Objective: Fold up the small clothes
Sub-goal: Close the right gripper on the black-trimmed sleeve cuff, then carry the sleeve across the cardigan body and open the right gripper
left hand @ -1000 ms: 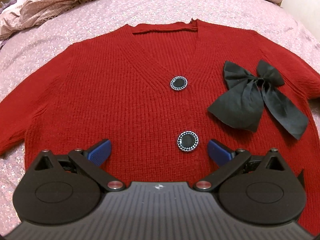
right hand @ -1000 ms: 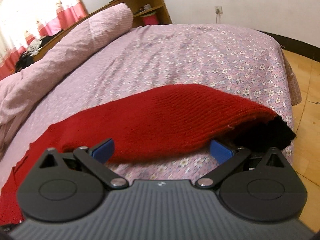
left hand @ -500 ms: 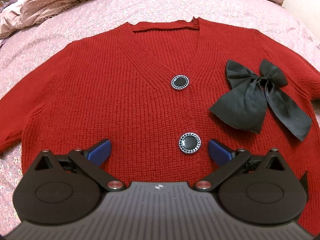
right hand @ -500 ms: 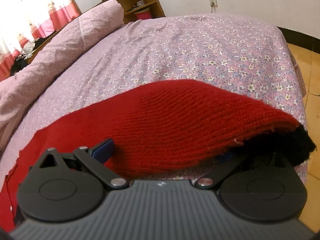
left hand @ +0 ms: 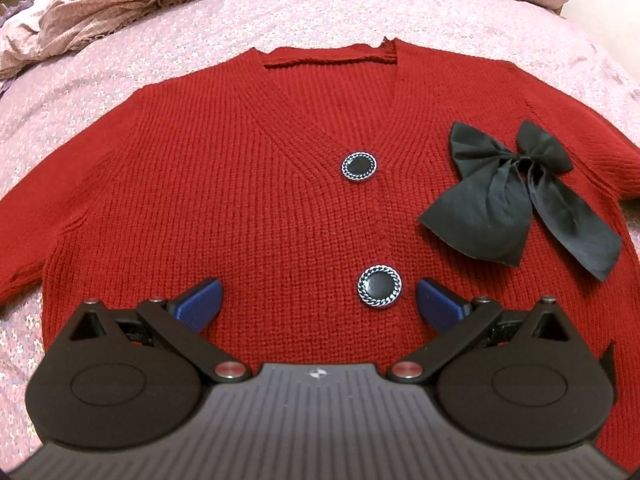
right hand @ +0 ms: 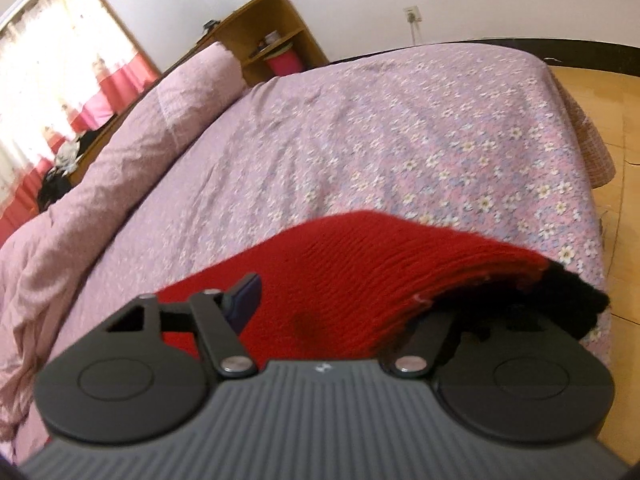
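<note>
duvet: crumpled pink checked quilt, upper left of left wrist view; same quilt is the long roll along left side of right wrist view
bed: pink floral bedsheet under everything in both views
cardigan: red knitted V-neck cardigan, flat and face up on bed, fills centre of left wrist view, neckline at top, sleeves run off left and right edges
buttons: two round black buttons with silver chain rim, upper at the V point, lower below it
bow: black fabric ribbon bow on cardigan chest, right of the buttons
left gripper: black two-finger gripper with blue pads, bottom centre, jaws wide, over the cardigan hem, lower button between pads, nothing gripped
right gripper: black gripper, bottom of right wrist view, jaws have just been closing, red sleeve between them; left blue pad lies against the knit, right pad hidden under cloth, grip cannot tell
cuff: black knitted cuff at sleeve end, lower right, near bed edge
shelf: wooden shelf unit with pink tub, top centre
floor: light wood floor, far right
</note>
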### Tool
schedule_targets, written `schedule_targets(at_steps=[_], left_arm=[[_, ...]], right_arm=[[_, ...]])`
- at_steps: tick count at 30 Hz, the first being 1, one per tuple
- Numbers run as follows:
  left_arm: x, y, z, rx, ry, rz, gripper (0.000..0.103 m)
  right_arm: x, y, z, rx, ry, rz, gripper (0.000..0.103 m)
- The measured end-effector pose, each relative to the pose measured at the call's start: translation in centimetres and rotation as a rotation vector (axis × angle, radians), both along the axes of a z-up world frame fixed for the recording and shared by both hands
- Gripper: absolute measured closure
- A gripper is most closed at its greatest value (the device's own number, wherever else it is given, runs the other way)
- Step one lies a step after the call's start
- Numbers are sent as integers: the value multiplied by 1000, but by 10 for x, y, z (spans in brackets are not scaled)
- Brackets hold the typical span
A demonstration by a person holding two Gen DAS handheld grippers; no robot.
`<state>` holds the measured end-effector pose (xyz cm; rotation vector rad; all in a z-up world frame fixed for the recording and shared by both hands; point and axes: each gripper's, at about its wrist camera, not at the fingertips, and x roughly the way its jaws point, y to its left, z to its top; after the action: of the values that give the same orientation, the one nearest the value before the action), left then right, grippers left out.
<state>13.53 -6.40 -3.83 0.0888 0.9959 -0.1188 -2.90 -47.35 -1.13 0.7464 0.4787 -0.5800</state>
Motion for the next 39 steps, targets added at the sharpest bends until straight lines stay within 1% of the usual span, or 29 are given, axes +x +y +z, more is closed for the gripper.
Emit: schedule_targets(at_steps=[1, 3, 4, 5, 6, 10, 14, 18, 21, 27, 39], left_arm=[[0, 1, 1, -2, 1, -3, 0], [0, 1, 1, -5, 5, -6, 0], [0, 1, 2, -6, 7, -6, 0], [1, 2, 2, -6, 10, -7, 0], [1, 2, 4, -6, 14, -9, 0], [2, 5, 10, -17, 25, -5, 0], [0, 12, 18, 11, -1, 4, 0], [-1, 23, 27, -9, -5, 13, 0], [0, 30, 30, 4, 0, 41, 0], [-2, 51, 35, -5, 10, 93, 0], [-14, 94, 47, -8, -19, 161, 0]], right_arm=[[-1, -2, 1, -4, 1, -11, 40], [-3, -5, 4, -15, 5, -35, 54], [-4, -6, 5, -24, 9, -43, 72], [-4, -8, 8, -37, 17, -45, 87], [-4, -9, 10, -53, 21, -45, 87], [-3, -16, 28, -109, -13, -32, 89], [5, -20, 52, -176, -57, -8, 89], [20, -14, 75, -237, -87, 46, 89], [32, -1, 86, -263, -109, 103, 89], [53, 34, 94, -235, -157, 194, 89], [90, 111, 107, -190, -221, 360, 89]])
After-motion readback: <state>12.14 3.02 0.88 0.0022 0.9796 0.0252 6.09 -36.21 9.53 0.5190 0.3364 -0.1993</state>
